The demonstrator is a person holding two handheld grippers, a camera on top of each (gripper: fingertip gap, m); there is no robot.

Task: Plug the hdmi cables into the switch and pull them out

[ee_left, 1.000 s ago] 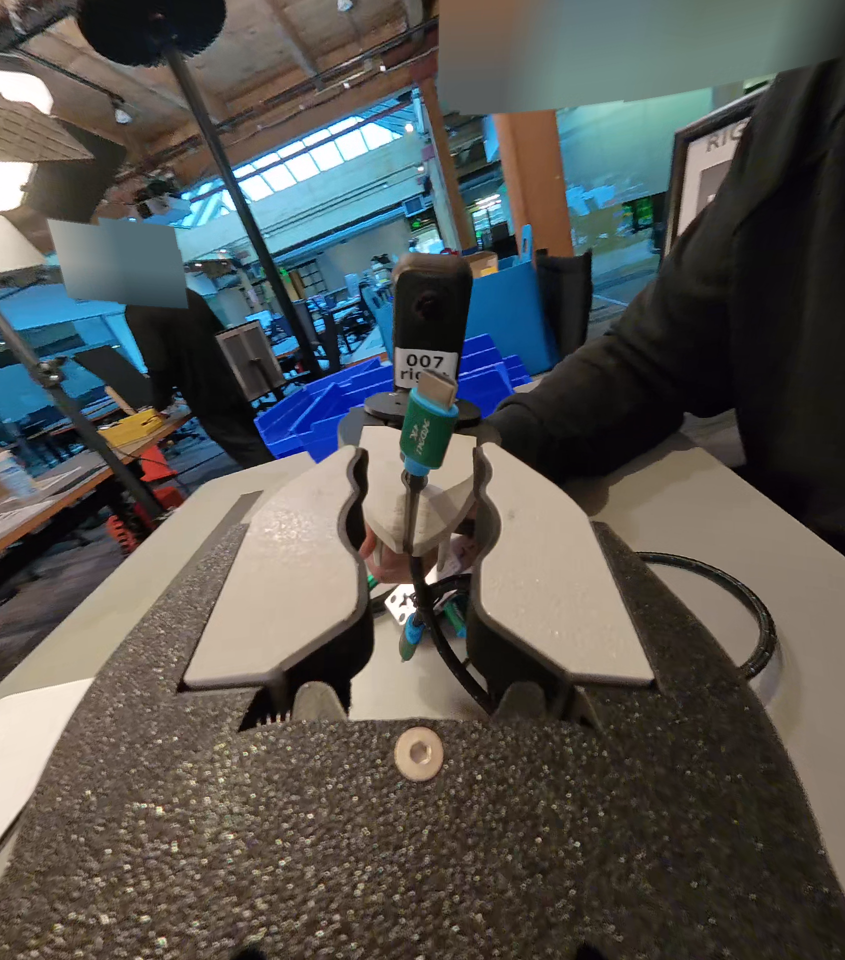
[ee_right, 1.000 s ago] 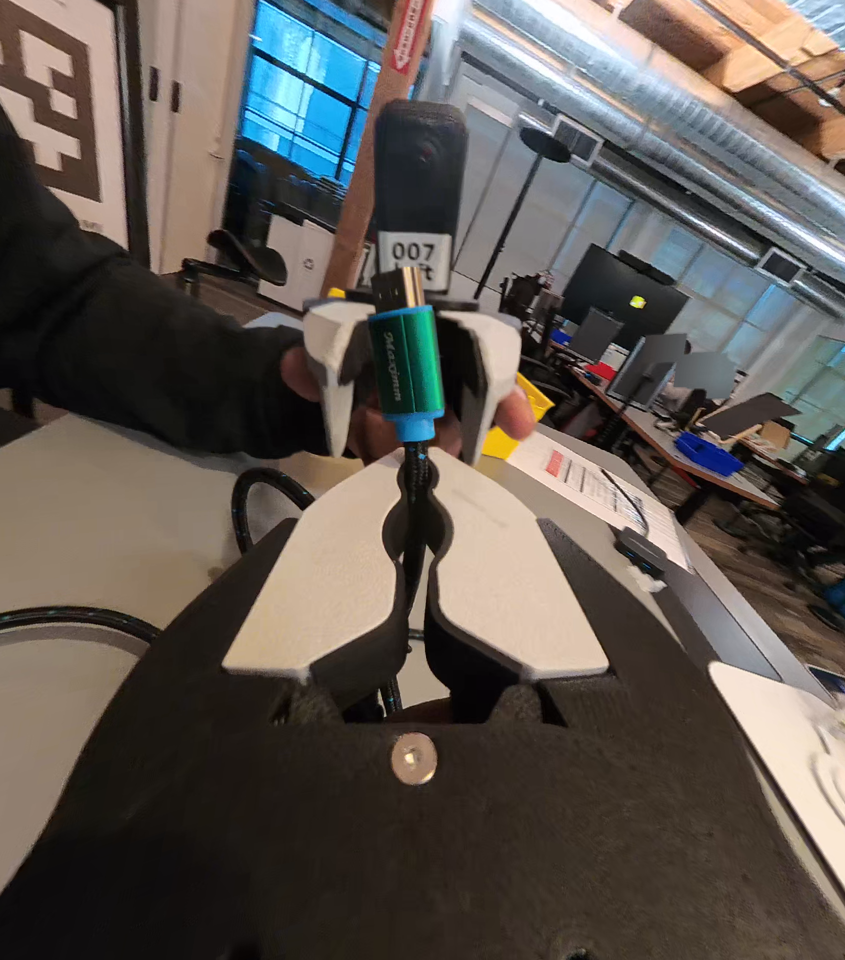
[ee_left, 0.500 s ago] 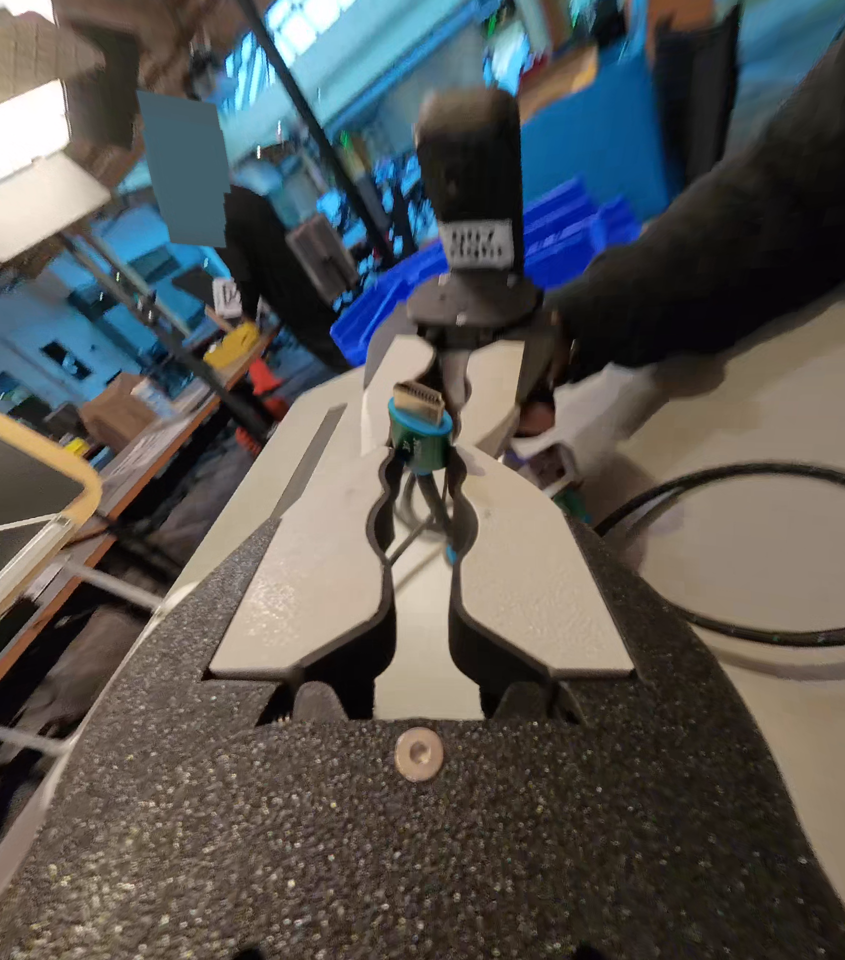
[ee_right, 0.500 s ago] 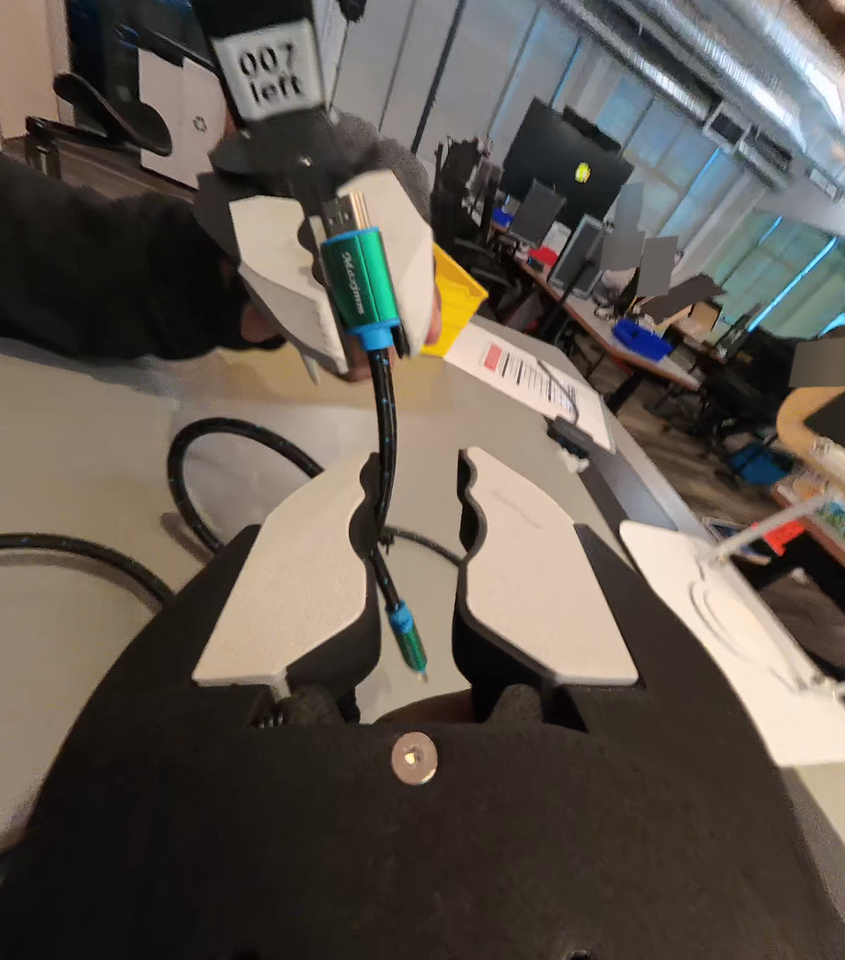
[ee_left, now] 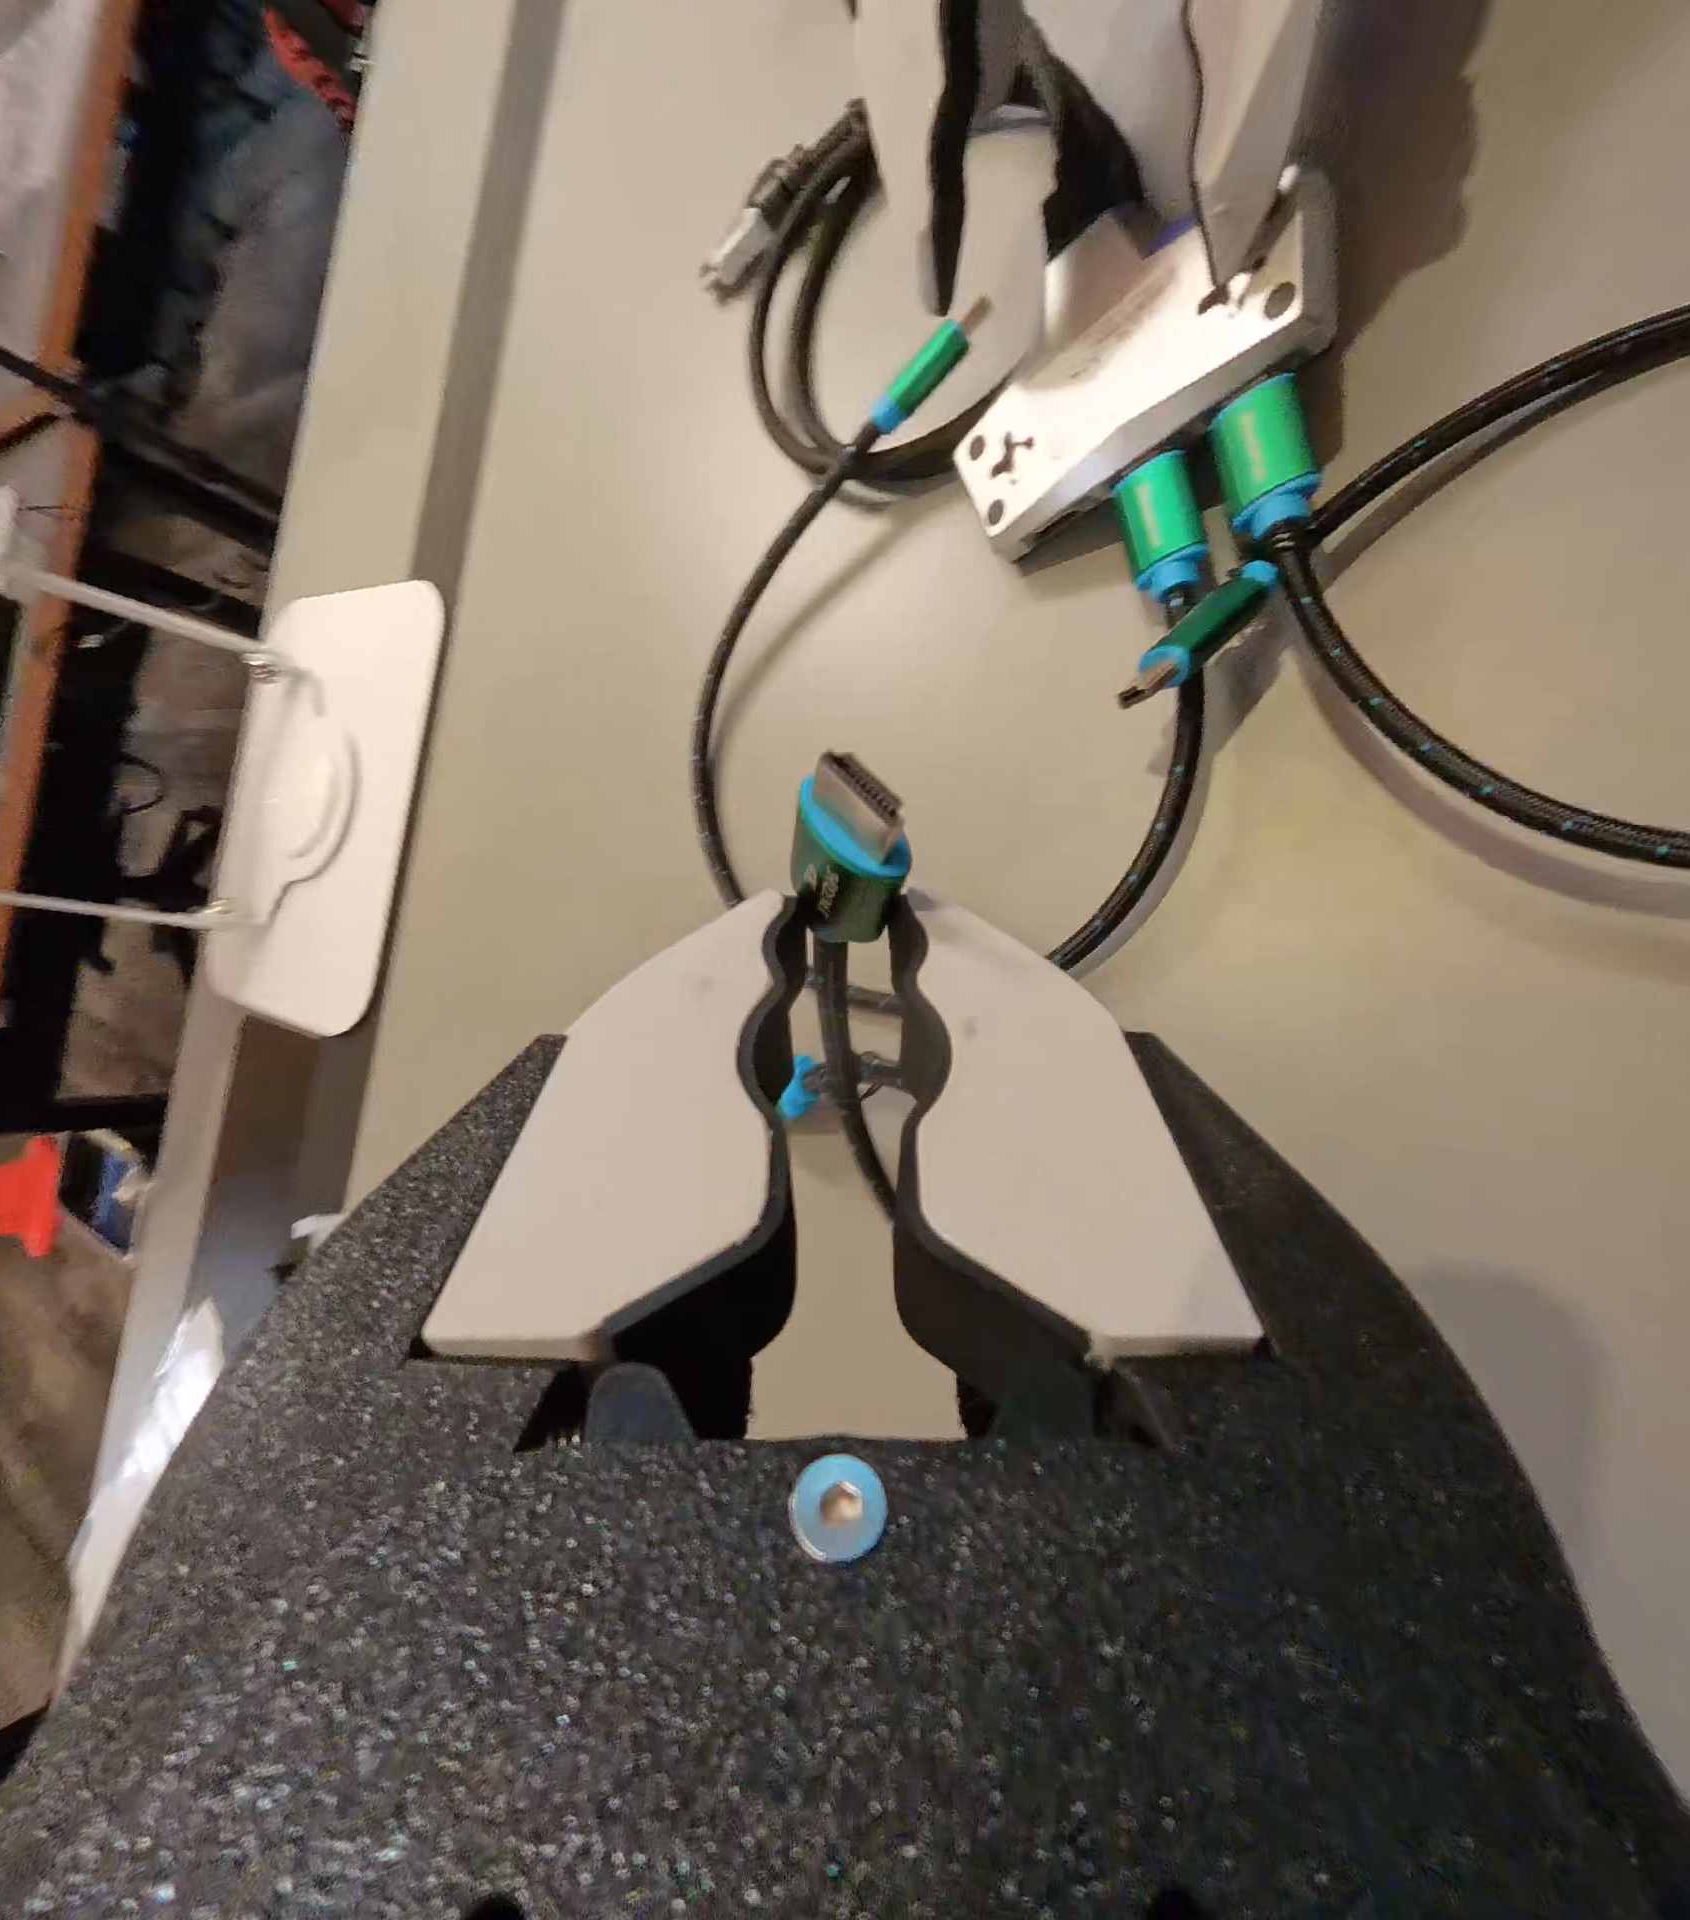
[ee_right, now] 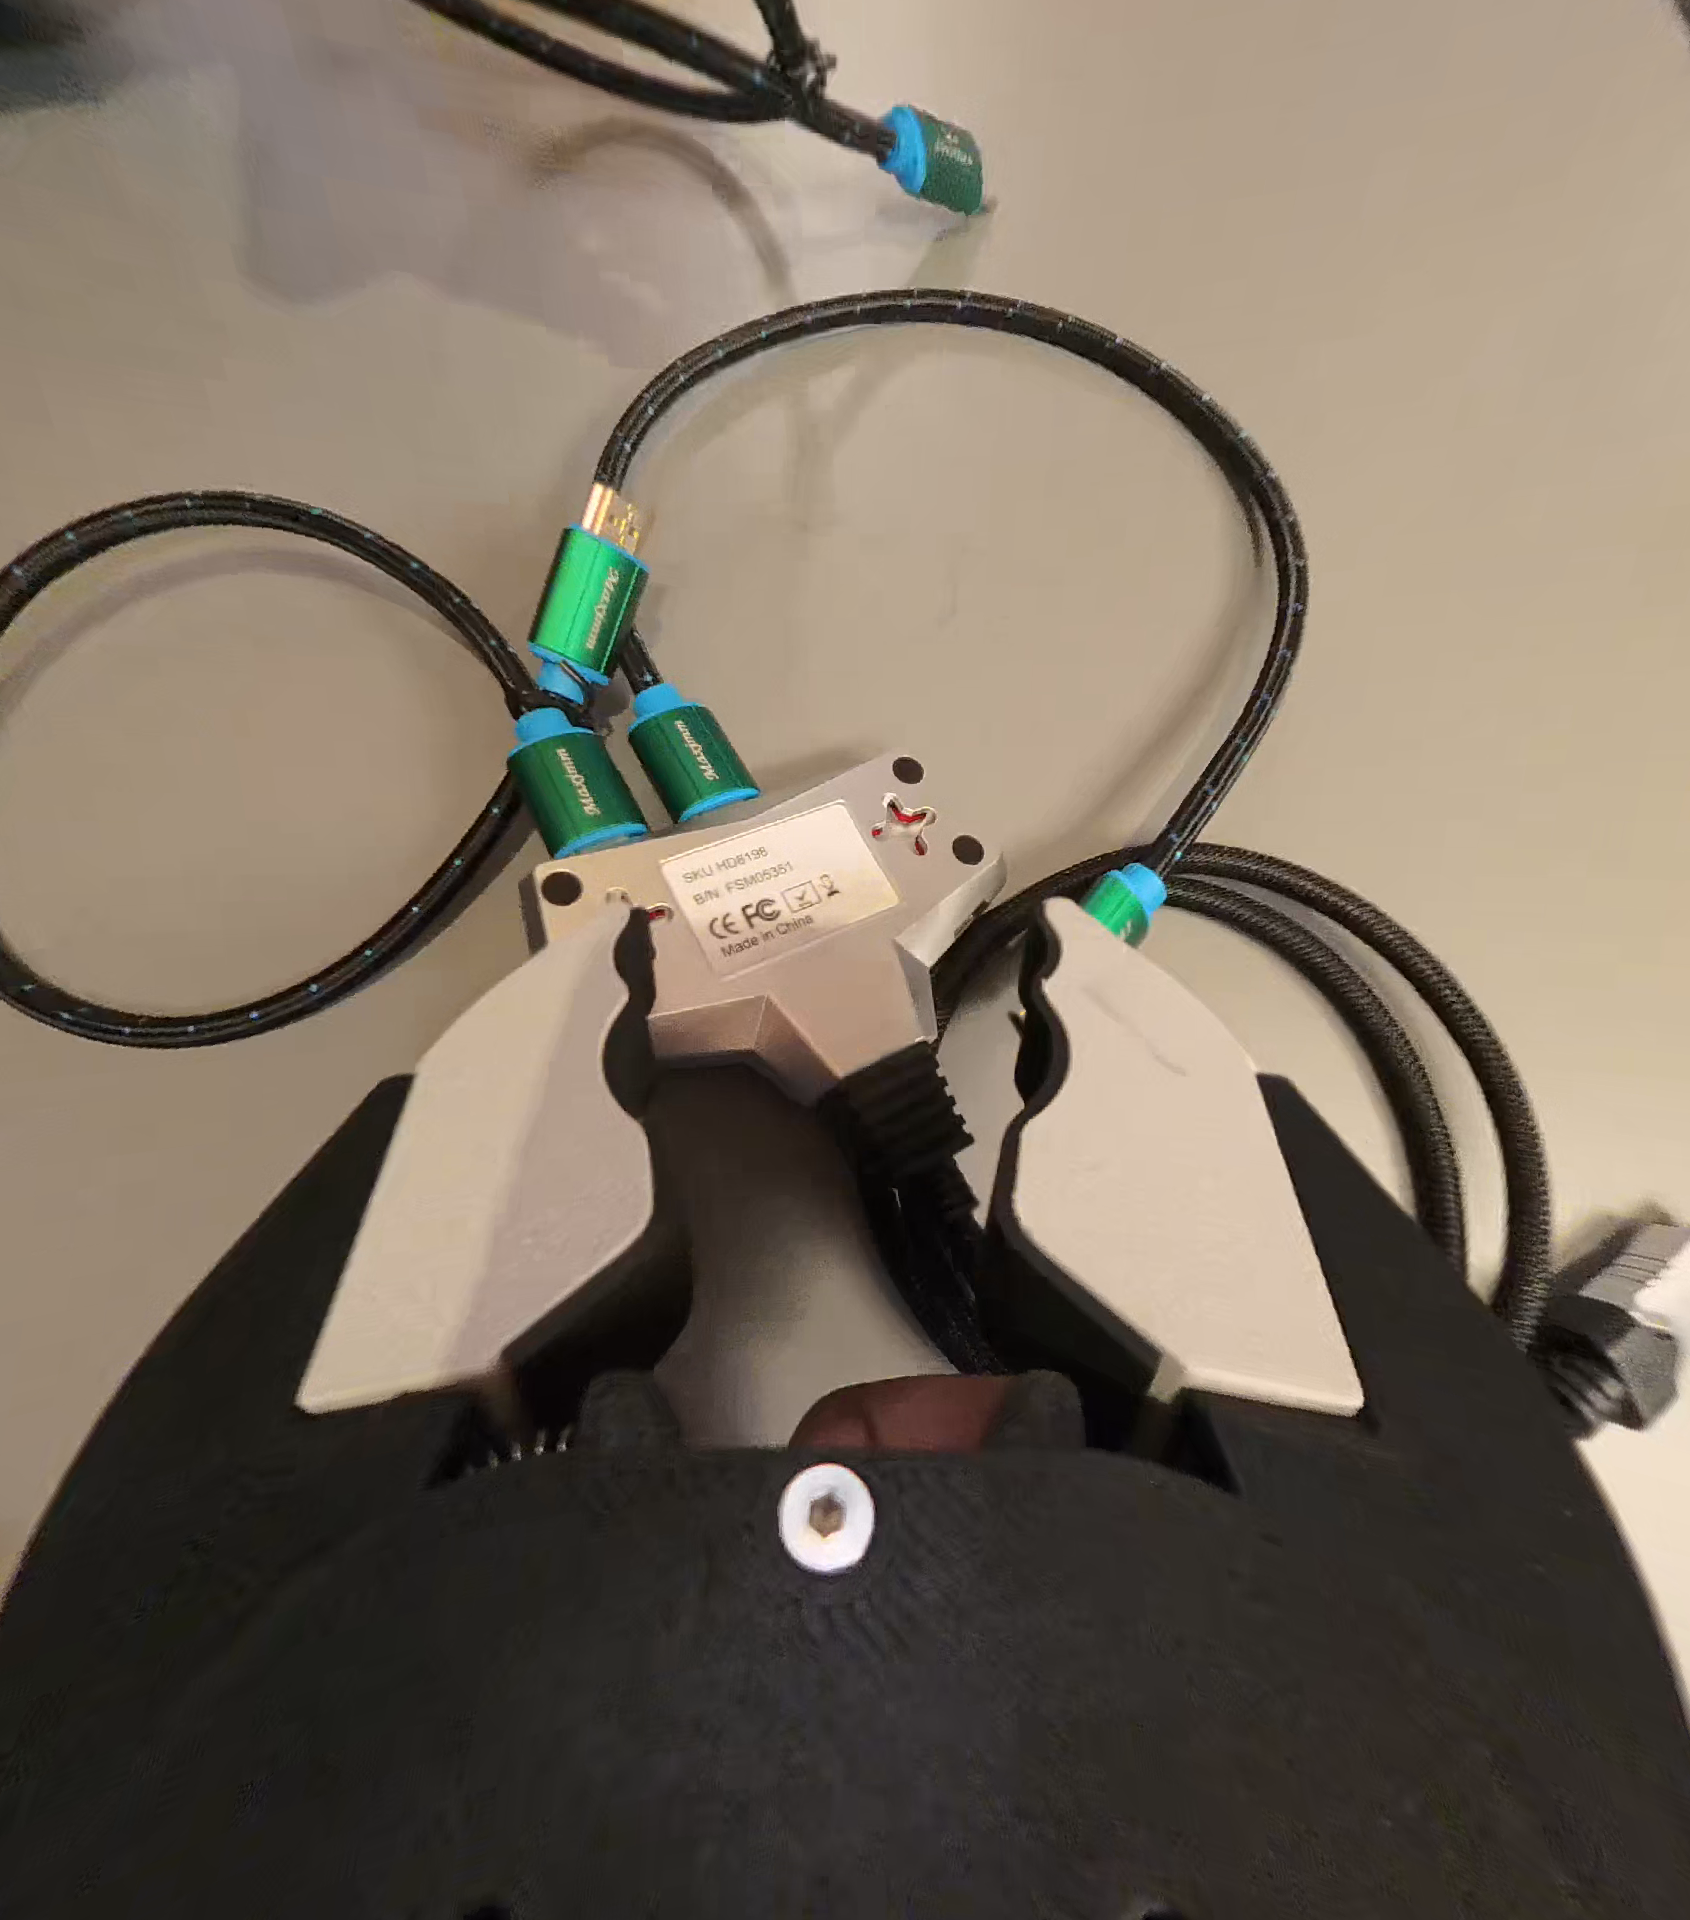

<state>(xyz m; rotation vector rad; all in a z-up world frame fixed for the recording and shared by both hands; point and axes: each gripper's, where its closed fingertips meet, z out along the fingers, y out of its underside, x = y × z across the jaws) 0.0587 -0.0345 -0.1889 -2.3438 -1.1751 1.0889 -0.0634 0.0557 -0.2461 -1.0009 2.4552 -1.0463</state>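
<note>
My left gripper [ee_left: 843, 920] is shut on a green HDMI plug [ee_left: 846, 862] that points forward above the table, with its black cable running back between the fingers. The silver switch [ee_left: 1153, 343] lies ahead to the right, with two green plugs [ee_left: 1158, 520] seated in it. My right gripper [ee_right: 838, 920] is open and straddles the narrow cable end of the switch [ee_right: 779, 914]. Its left fingertip [ee_right: 628, 925] touches the switch and the right one stands apart. A loose green plug [ee_right: 592, 603] lies beyond the two seated plugs [ee_right: 576, 795].
A further green plug [ee_right: 1116, 904] lies by my right finger, and another [ee_right: 940, 161] lies at the far edge. A grey connector [ee_right: 1651, 1309] lies at the right. Braided cables [ee_right: 1277, 582] loop round the switch. A white stand base [ee_left: 321, 810] sits at the table's left edge [ee_left: 353, 520]. The left gripper's tips are roughly 15 centimeters from the right gripper's.
The right gripper let go of the cable and the left gripper shut on its green plug. Both views tipped down to the table, and the right gripper came down around the switch.
</note>
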